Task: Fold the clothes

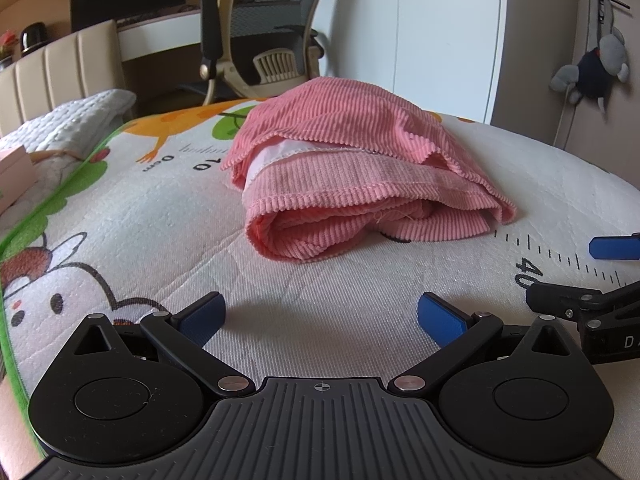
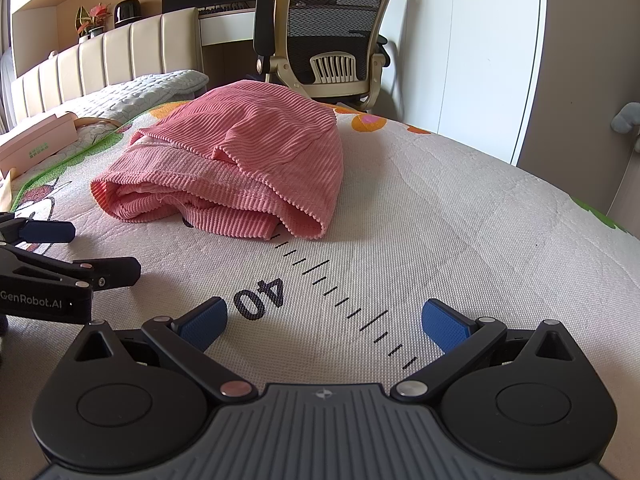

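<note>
Right wrist view: "GenRobot.AI" on left hand-held gripper (image 2: 48, 248), "40" on mat (image 2: 400, 220).

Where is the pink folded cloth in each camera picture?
Left wrist view: the pink folded cloth lies in the middle, beyond the open left gripper.
Right wrist view: it lies left of the middle, beyond the open right gripper.
Shared landmark: the office chair behind the cloth.
</note>
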{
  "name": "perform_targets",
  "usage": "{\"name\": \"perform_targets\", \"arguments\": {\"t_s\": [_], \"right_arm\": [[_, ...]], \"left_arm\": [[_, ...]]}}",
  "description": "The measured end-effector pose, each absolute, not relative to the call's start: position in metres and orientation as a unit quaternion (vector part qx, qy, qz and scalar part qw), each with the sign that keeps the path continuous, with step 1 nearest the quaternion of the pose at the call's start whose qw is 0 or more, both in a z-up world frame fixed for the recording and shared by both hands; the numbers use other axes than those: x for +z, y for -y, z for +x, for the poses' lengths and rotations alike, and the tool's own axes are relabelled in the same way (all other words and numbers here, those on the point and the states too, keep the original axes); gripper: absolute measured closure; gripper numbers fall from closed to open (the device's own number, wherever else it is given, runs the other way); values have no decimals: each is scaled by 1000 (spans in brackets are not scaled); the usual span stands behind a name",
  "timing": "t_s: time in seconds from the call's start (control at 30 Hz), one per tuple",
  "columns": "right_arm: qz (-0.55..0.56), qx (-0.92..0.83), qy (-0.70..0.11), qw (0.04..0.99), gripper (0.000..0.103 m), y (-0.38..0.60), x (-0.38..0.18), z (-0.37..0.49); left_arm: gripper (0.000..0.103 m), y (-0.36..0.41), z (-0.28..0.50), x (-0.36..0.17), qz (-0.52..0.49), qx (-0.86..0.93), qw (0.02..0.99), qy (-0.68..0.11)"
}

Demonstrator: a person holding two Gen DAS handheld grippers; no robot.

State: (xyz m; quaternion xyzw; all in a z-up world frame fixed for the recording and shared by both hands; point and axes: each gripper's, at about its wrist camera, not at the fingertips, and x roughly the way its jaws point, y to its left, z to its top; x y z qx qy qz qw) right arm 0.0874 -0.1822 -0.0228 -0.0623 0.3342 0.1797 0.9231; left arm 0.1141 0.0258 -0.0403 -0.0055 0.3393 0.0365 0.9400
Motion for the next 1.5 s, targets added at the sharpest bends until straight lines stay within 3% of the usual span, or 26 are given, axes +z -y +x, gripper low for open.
{"name": "perform_targets", "arguments": {"t_s": [1.5], "right_arm": [[-63, 180, -334, 923, 0, 183, -22, 87]], "left_arm": [[0, -27, 110, -38, -6, 36, 934, -355]]}}
